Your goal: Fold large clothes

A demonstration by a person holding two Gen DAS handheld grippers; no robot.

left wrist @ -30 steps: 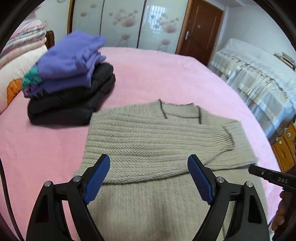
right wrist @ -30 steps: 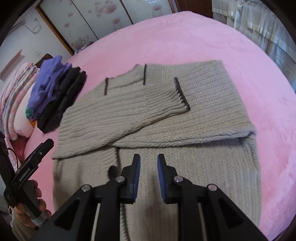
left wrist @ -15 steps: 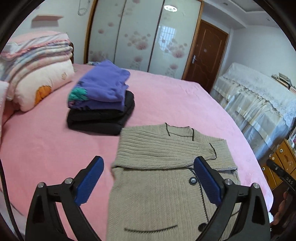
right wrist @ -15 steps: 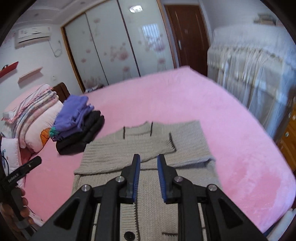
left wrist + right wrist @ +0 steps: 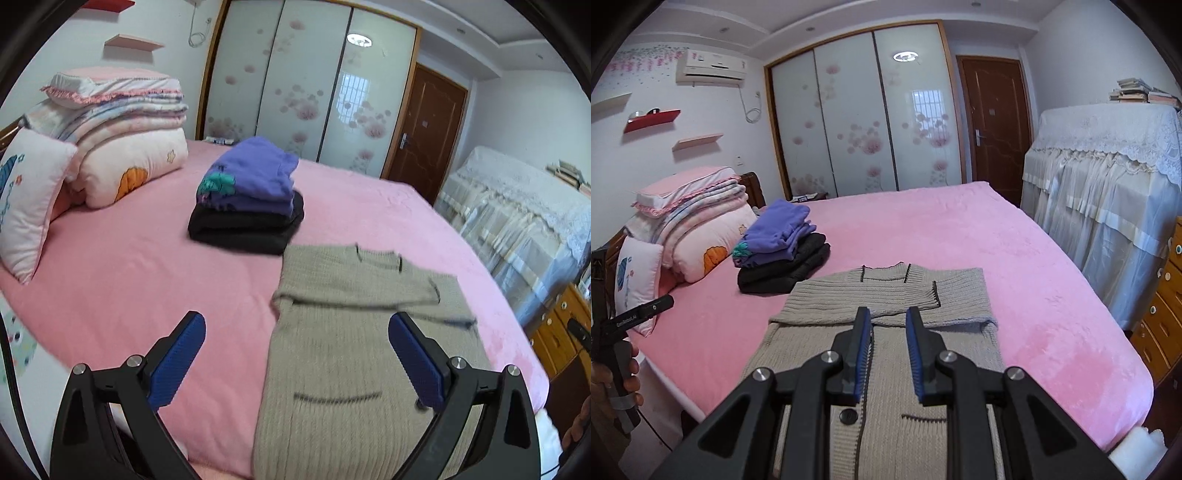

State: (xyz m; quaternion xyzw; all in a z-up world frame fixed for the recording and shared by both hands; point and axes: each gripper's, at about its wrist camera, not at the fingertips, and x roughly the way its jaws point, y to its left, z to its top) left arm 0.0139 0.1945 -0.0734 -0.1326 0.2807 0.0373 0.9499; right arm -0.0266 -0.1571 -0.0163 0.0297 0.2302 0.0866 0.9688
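Bright even daylight, fisheye edges, slight blur

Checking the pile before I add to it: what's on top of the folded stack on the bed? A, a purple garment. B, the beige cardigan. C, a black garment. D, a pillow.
A: the purple garment lies on top of the black one; the cardigan is spread beside the stack.

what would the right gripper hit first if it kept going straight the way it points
Probably the beige cardigan lying on the pink bed: the right gripper points down at its folded sleeves, nothing between. Depth is hard to judge.
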